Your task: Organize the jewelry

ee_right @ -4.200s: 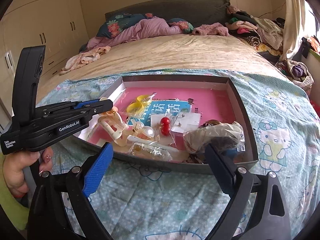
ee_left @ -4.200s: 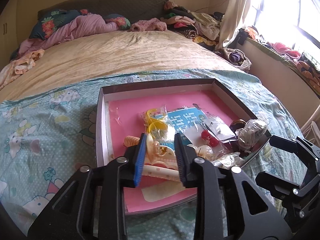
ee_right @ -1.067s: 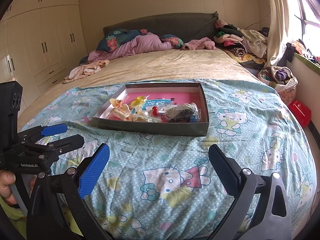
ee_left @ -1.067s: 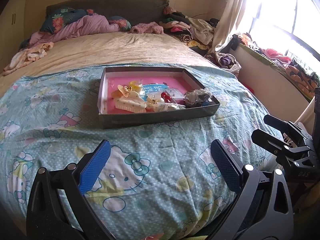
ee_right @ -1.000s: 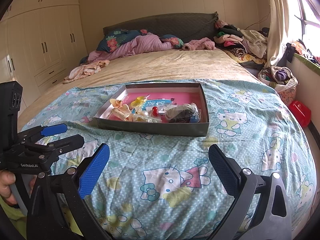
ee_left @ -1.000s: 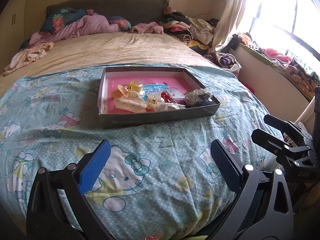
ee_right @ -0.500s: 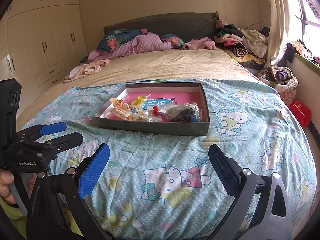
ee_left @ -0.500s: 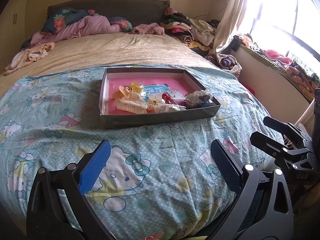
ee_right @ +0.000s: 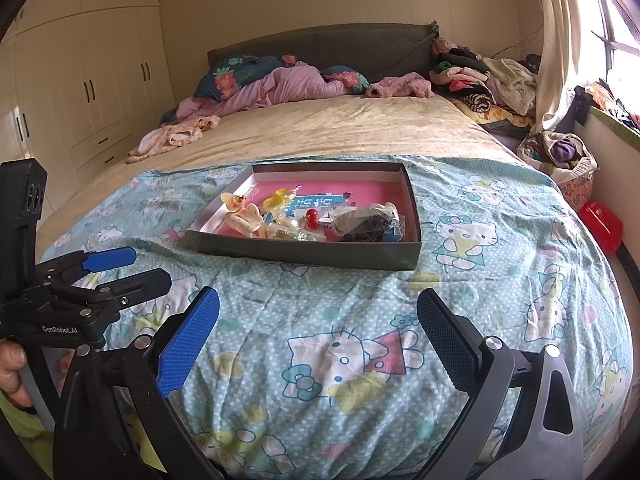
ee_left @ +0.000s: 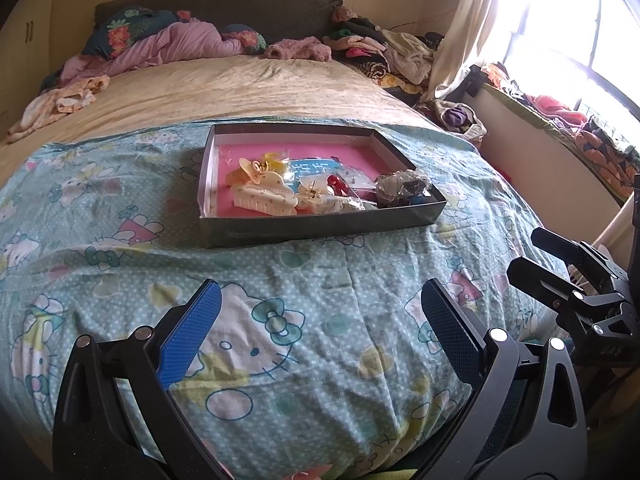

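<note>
Left wrist view: left tool (ee_left: 318,310) fills the lower frame, its fingers spread wide apart with nothing between them, hovering over the Hello Kitty blanket (ee_left: 120,240) on the bed. Blue pad on the left finger (ee_left: 190,338), dark pad on the right one. Centre frame, above the tool and well apart from it, sits the grey box (ee_left: 320,229) with a pink floor, flat on the blanket. Inside, left to right: cream hair claw (ee_left: 264,198) near the front wall, a yellow piece behind it, a blue card (ee_left: 310,167) in the middle, red beads (ee_left: 336,184), and a clear bag with dark contents (ee_left: 402,188) in the front right corner. Small items too jumbled to tell apart further. Far right edge: the right tool (ee_left: 554,258) seen side on, empty, its fingers parted.

Right wrist view: lower left, a hand (ee_right: 10,368) grips the left tool's handle; that tool (ee_right: 124,266) is side on, fingers parted. The right tool (ee_right: 318,314) spans the bottom, fingers wide apart, holding nothing. The box (ee_right: 312,254) lies at frame centre, the bag (ee_right: 366,222) at its right end. White wardrobe (ee_right: 80,92) upper left, clothes pile (ee_right: 480,76) upper right.
</note>
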Motion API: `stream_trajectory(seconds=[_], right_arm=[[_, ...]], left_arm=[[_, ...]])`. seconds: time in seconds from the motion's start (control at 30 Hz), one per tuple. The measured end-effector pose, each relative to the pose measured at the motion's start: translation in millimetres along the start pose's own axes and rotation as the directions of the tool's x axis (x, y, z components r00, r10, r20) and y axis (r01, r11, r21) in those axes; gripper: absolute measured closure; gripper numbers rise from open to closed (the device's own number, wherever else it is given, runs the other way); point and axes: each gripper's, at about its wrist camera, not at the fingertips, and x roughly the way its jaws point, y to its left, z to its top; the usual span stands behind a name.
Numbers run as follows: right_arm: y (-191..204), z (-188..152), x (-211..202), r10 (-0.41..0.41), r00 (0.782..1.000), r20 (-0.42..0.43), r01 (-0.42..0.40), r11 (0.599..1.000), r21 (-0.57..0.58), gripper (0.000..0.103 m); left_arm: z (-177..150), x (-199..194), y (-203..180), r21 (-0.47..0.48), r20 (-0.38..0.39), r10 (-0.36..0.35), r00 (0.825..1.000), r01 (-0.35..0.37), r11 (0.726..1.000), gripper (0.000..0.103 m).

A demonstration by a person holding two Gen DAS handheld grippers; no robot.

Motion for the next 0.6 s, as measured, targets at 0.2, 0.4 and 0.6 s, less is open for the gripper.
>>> stream_trajectory(seconds=[0.2,0.4,0.6], right_arm=[[-9,-4,7,-0.017,1.000,-0.020,0.017,1.000,0.026,0.004],[-56,-1,19,-0.078,0.995,-0.055,0.084,0.990,0.116,0.004],[-147,13,43,-0.261,0.959,-0.115,0.278,0.943,0.182,0.004]], left_arm=[[-4,11,13,-0.029,-0.045,0.017,0.999,-0.018,0.999,0.009],[2,19,54,-0.118,-0.044,0.085,0.995,-0.089,0.989,0.009],[30,37,156,-0.288,-0.064,0.313,0.947,-0.318,0.903,0.009]])
